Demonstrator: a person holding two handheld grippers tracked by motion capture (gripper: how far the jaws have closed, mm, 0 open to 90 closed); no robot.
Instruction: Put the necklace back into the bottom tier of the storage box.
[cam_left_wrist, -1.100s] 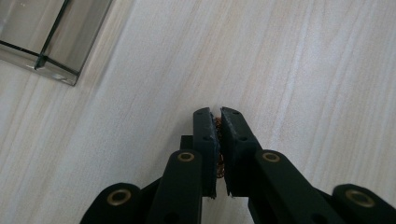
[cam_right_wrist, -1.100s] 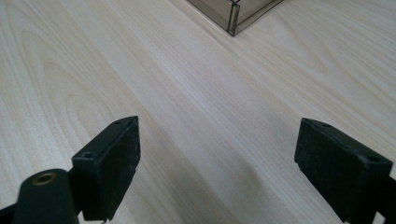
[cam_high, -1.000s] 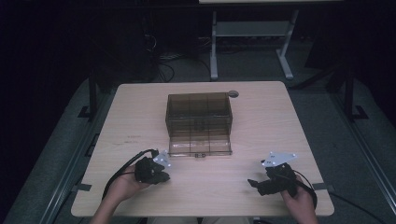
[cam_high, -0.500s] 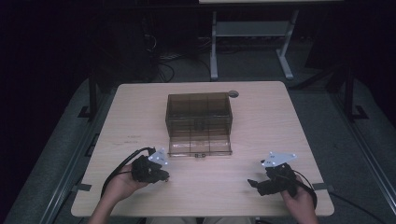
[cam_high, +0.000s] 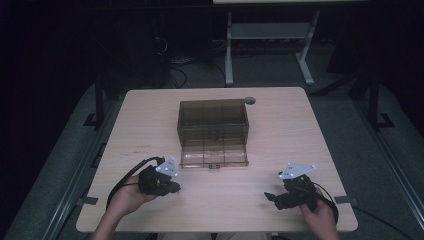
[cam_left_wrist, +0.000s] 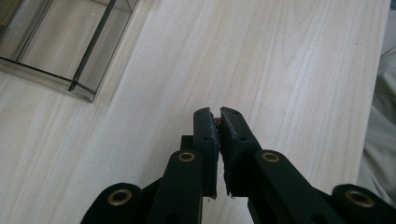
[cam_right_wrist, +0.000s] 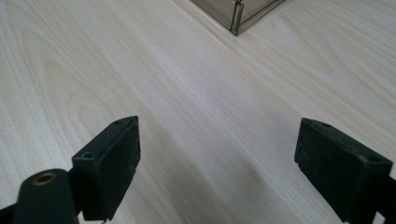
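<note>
In the high view a clear brown compartment box (cam_high: 213, 131) sits at the centre of the tabletop (cam_high: 280, 130), well apart from every edge, with bare wood open on both sides and along the bottom of the frame. The left hand-held gripper (cam_high: 172, 187) rests at lower left, near the box's lower left corner, without touching it. In the left gripper view its jaws are pressed together over bare wood, nothing between them, with the box's corner (cam_left_wrist: 70, 46) at upper left. The right hand-held gripper (cam_high: 270, 196) lies at lower right, close to the tabletop's bottom edge; its jaws stand spread wide and empty in the right gripper view. Dark floor and a white frame stand (cam_high: 265, 45) fill the top of the high view.
</note>
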